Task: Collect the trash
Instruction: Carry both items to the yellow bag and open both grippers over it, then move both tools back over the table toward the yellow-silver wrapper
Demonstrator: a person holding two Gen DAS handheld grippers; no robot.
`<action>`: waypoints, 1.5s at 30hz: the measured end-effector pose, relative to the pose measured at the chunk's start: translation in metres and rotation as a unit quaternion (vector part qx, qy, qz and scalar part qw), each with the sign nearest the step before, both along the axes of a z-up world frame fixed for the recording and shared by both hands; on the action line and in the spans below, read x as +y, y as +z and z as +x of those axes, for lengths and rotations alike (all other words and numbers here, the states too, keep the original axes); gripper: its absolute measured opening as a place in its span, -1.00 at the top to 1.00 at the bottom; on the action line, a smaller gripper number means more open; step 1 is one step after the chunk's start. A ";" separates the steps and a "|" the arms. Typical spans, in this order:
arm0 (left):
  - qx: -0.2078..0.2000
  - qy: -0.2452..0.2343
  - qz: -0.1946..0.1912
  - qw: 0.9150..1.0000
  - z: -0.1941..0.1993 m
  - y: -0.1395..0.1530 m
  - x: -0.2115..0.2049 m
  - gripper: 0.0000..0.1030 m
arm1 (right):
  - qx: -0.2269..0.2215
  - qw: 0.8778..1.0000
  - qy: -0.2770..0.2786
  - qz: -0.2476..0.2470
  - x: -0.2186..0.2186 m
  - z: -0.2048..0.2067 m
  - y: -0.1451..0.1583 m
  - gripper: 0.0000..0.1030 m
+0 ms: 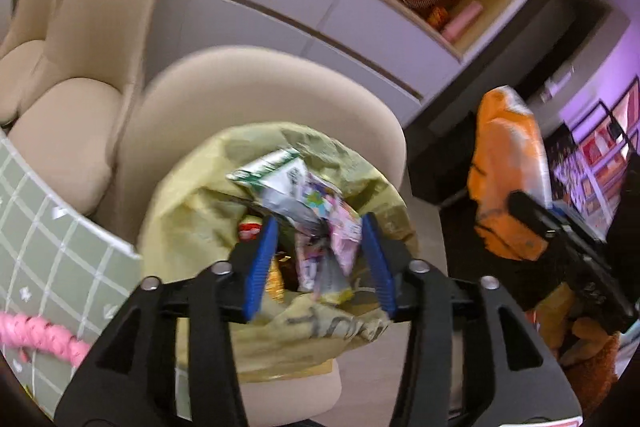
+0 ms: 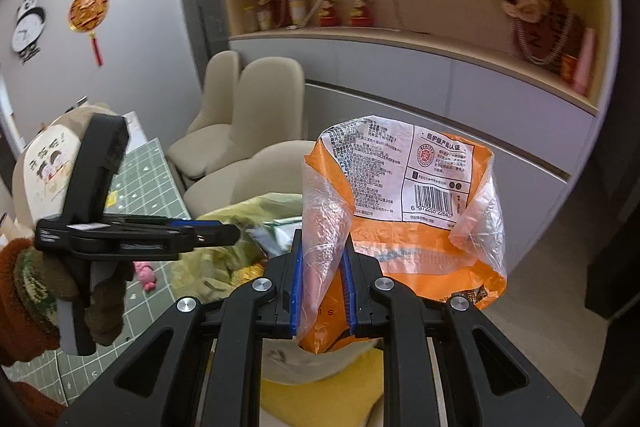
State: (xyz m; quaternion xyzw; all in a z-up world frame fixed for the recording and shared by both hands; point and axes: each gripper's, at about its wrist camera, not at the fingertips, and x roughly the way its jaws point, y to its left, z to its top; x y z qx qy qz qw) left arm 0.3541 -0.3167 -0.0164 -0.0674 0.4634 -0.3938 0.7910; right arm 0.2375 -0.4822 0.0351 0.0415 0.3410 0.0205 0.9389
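1. Left wrist view: the left gripper point(image 1: 318, 247) has its blue pads spread wide, hanging over the mouth of the yellow trash bag point(image 1: 192, 211) — crumpled wrappers point(image 1: 304, 195) sit between the pads, though blur hides whether either pad touches them.
2. That bag rests on a beige chair point(image 1: 260, 87), just beside the corner of the green checked table point(image 1: 44, 227).
3. Right wrist view: the right gripper point(image 2: 322, 281) is nearly closed, pinching an orange plastic package point(image 2: 404, 211) — held upright, label and barcode facing the camera, near the bag.
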 end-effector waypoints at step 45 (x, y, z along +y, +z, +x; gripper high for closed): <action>-0.022 0.189 0.097 0.977 -0.109 -0.001 0.238 0.09 | 0.066 0.993 0.000 0.099 0.109 0.011 -0.055 0.27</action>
